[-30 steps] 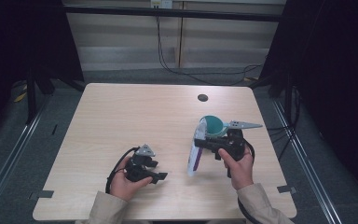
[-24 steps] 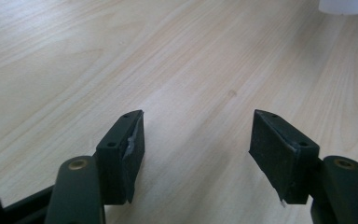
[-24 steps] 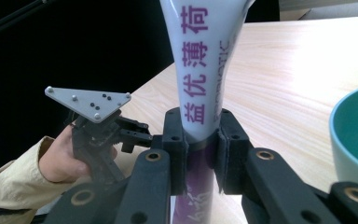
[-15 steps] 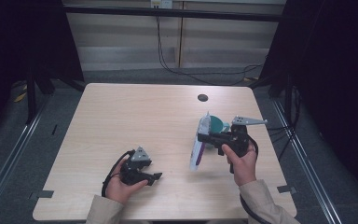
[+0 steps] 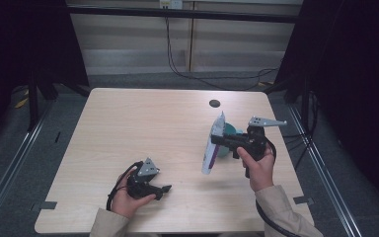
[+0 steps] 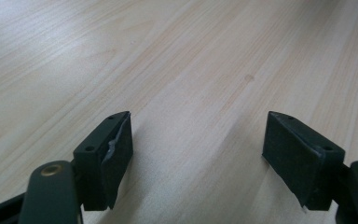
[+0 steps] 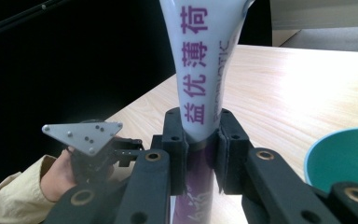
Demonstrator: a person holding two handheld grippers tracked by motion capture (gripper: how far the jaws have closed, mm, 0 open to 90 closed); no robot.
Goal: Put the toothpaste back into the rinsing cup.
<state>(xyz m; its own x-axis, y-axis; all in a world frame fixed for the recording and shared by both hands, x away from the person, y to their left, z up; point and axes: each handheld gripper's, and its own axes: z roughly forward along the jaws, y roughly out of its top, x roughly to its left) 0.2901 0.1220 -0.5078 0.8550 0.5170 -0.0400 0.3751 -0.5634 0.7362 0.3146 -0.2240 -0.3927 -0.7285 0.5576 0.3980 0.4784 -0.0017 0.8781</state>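
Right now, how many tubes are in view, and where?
1. A white-and-purple tube is clamped in the right gripper, held above the table right of centre, beside a teal bowl. The bowl could be hiding something behind it.

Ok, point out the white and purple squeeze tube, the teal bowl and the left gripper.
White and purple squeeze tube (image 7: 200,70): right gripper view, on its printed white body.
Teal bowl (image 7: 349,161): right gripper view, on its inner wall.
Left gripper (image 6: 196,154): left gripper view, midway between its open fingertips.
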